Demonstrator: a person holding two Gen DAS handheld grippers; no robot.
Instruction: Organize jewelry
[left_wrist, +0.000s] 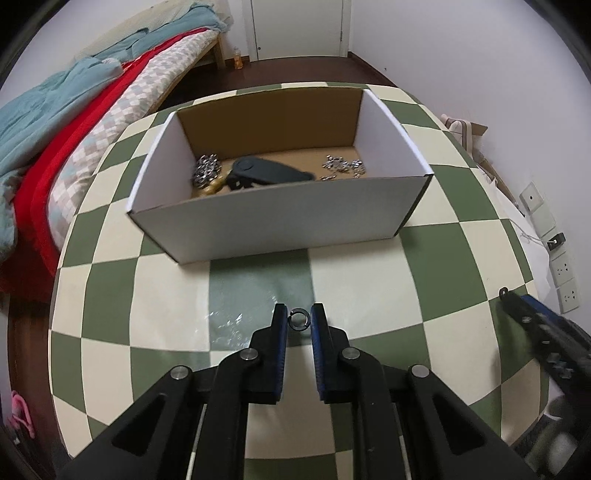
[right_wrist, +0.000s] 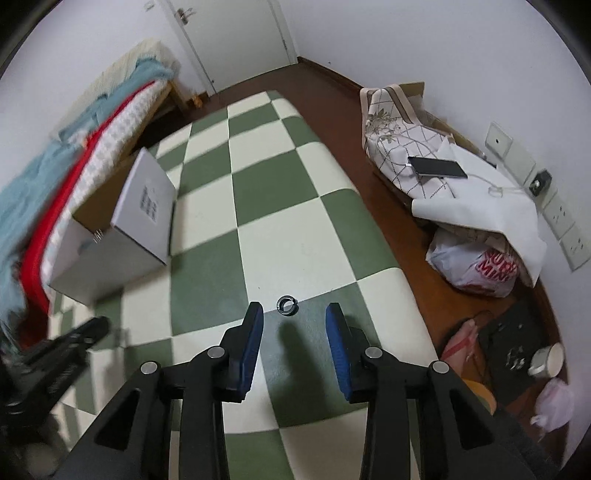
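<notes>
Left hand-held gripper (left_wrist: 299, 319) low over the checkered tabletop (left_wrist: 369, 280), jaws narrowly apart, with a small dark ring (left_wrist: 300, 319) lying flat between the blue pads (left_wrist: 282, 325), not visibly pinched; contact with the pads hard to tell. Right hand-held gripper (right_wrist: 294, 317) also above the tabletop, jaws wide apart and holding nothing, with a second small ring (right_wrist: 287, 305) flat on a green square just ahead of its fingertips. Open cardboard box (left_wrist: 280, 218) further back on the tabletop, already holding a pile of silver chain (left_wrist: 206, 171) at the left, a dark clip-like item (left_wrist: 267, 171) in the middle and more silver pieces (left_wrist: 341, 164) at the right. Step in hand, by judgement: closing on a ring, then carrying to the box. Main risk: a thin, flat ring offering almost no height for the pads, so likely to slide away or flip out instead of being clamped. Also possible: pads pressing on the soft tablecloth and dragging it. With a weak pinch, a drop on the way over the box wall, and rolling toward the tabletop edge and the floor (right_wrist: 406, 206).
</notes>
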